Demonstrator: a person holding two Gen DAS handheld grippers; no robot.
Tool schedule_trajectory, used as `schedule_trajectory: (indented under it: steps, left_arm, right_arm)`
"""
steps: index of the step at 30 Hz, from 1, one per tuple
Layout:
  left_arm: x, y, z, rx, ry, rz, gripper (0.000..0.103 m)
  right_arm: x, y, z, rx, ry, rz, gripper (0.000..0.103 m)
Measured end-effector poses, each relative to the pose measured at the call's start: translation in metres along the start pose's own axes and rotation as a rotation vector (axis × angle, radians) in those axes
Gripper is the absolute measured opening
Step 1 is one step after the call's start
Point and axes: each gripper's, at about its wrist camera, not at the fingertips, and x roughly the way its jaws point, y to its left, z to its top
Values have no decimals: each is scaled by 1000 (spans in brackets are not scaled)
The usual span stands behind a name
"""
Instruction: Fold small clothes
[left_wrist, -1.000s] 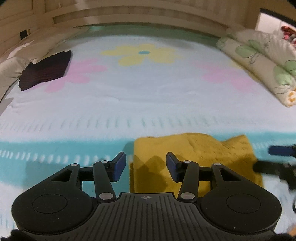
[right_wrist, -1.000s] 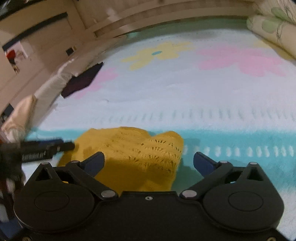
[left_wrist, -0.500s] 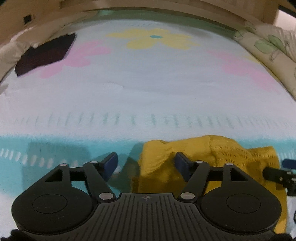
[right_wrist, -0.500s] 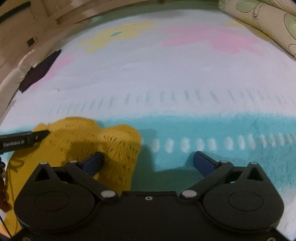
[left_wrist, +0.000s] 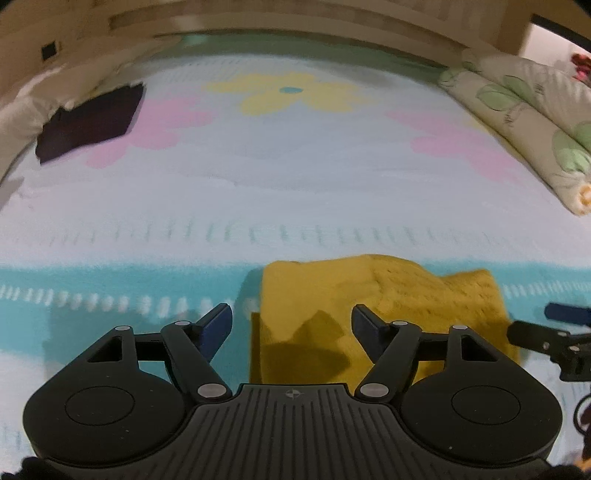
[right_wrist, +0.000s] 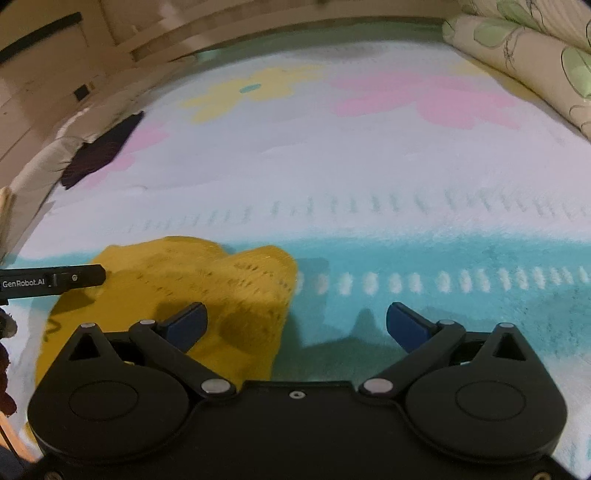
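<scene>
A folded mustard-yellow knit garment (left_wrist: 388, 299) lies on the teal band of the bedspread; it also shows in the right wrist view (right_wrist: 207, 288). My left gripper (left_wrist: 290, 326) is open and empty, hovering over the garment's left edge. My right gripper (right_wrist: 295, 326) is open and empty, over the garment's right edge. The right gripper's fingers (left_wrist: 543, 332) show at the right of the left wrist view. The left gripper's finger (right_wrist: 55, 282) shows at the left of the right wrist view.
A dark folded garment (left_wrist: 92, 122) lies at the far left of the bed, also in the right wrist view (right_wrist: 101, 151). A rolled floral quilt (left_wrist: 528, 125) lies along the right side. A wooden headboard (left_wrist: 295, 22) runs across the back.
Both grippers drew back a little from the yellow garment and stayed open. The left gripper's jaws opened wider. The garment lies still.
</scene>
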Motion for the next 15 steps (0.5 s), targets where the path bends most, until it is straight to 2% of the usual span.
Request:
schedule_trajectory:
  steps: [3, 5, 7, 15]
  left_arm:
    - [-15, -7, -9, 42, -31, 10, 73]
    - [-23, -8, -19, 43, -41, 11, 84]
    - [-29, -8, -31, 37, -32, 10, 86]
    - [-51, -12, -73, 13, -29, 9, 86]
  right_arm:
    - [-19, 7, -8, -35, -36, 8, 103]
    - [-27, 13, -13, -42, -63, 9, 103]
    - [-37, 16, -24, -37, -82, 14, 103]
    - [-64, 26, -60, -29, -115, 7, 103]
